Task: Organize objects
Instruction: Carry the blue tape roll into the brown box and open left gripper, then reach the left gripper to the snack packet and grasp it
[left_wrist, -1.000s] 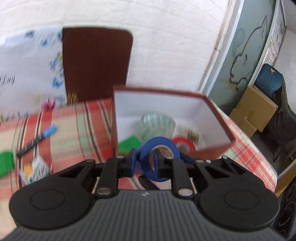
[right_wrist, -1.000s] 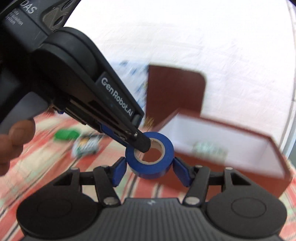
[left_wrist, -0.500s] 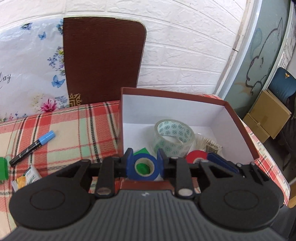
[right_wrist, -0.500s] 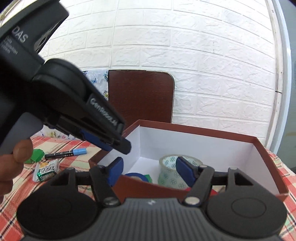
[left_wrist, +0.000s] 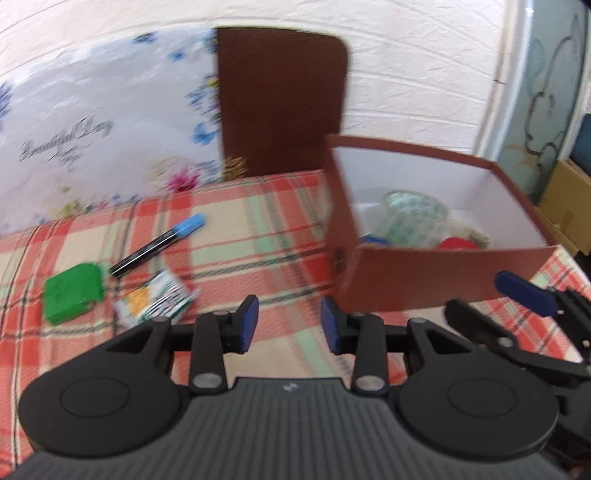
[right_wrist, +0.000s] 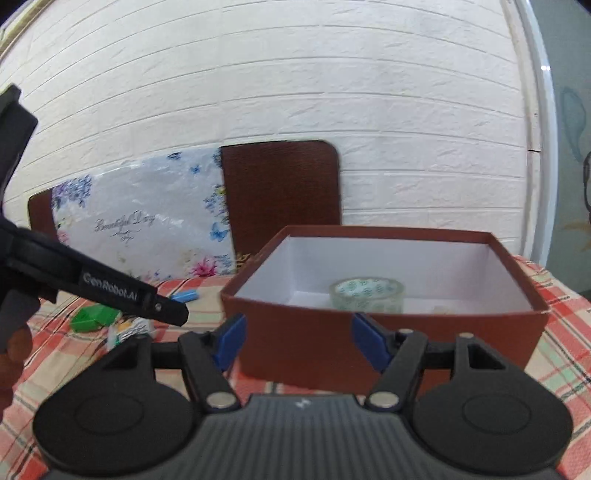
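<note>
On a plaid table (left_wrist: 258, 236), a brown box (left_wrist: 443, 284) already holds clear tape (left_wrist: 415, 218) and red tape (left_wrist: 458, 245). The pen (left_wrist: 159, 245), green block (left_wrist: 72, 293) and packet (left_wrist: 159, 295) lie loose well to its left. Both the left gripper (left_wrist: 289, 325) and right gripper (right_wrist: 297, 341) hang parted and empty; the next move looks like a pickup, probably the nearby packet.

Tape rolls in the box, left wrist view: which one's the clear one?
The clear patterned tape roll, standing tallest mid-box. The red roll lies lower to its right; only a sliver of the blue roll shows at its left.
</note>
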